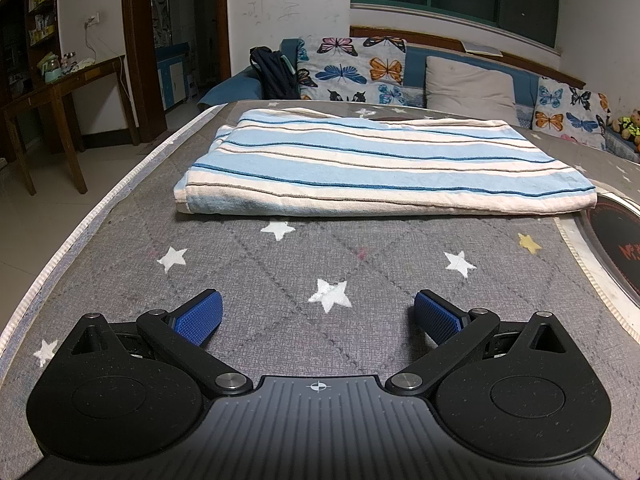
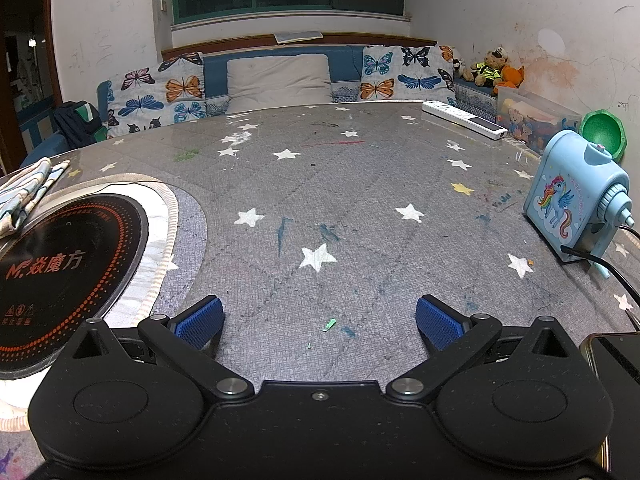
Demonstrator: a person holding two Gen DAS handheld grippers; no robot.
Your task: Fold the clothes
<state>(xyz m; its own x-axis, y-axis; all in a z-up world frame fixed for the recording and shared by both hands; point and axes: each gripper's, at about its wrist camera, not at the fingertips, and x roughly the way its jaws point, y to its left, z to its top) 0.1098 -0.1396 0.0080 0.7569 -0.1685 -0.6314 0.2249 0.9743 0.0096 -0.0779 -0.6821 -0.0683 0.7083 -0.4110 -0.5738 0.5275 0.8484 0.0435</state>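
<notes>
The striped towel (image 1: 372,164) lies folded into a flat rectangle on the grey star-print surface (image 1: 360,264), its thick folded edge facing the left claw (image 1: 318,316), probably so that edge can be pinched for a further fold, if one is wanted. The left claw hovers near that edge but apart from it, blue pads spread wide and empty. Just right of the towel, a corner of which touches it, sits the round black hotplate (image 2: 60,256). The right claw (image 2: 320,320) is likewise spread and empty over bare cloth, away from the towel. Far right stands a blue pencil sharpener (image 2: 576,196), clear of the work.
</notes>
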